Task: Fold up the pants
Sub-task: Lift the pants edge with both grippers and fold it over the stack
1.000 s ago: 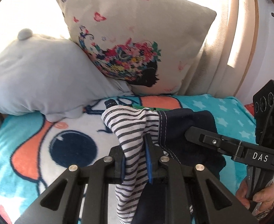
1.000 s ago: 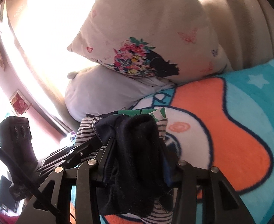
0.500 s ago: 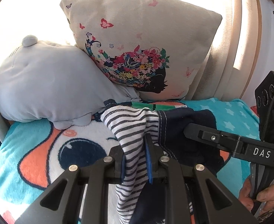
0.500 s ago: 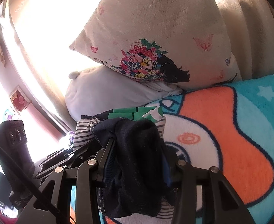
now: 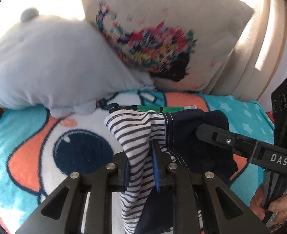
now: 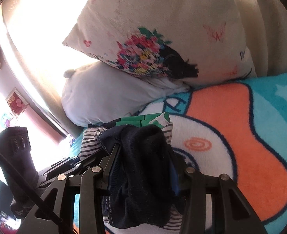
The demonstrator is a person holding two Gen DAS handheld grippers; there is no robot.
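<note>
The pants [image 5: 194,128] are dark navy with a white-and-navy striped lining and a green inner band [image 5: 159,108]. My left gripper [image 5: 141,167] is shut on the striped part [image 5: 135,136] and holds it above the blanket. My right gripper [image 6: 143,169] is shut on the navy part [image 6: 143,156], right beside the left one. The right gripper also shows in the left wrist view [image 5: 241,146], touching the navy cloth. The lower pants hang below both grippers, out of sight.
A cartoon blanket [image 5: 26,136] in turquoise, orange and white covers the bed. A grey plush pillow [image 5: 51,64] and a cream floral pillow [image 5: 163,29] lean at the far end against curtains [image 5: 264,39]. The left gripper's body [image 6: 16,156] stands close at the left.
Both grippers have moved forward toward the pillows with the pants held between them; the pillows appear larger and nearer. The grips have not changed.
</note>
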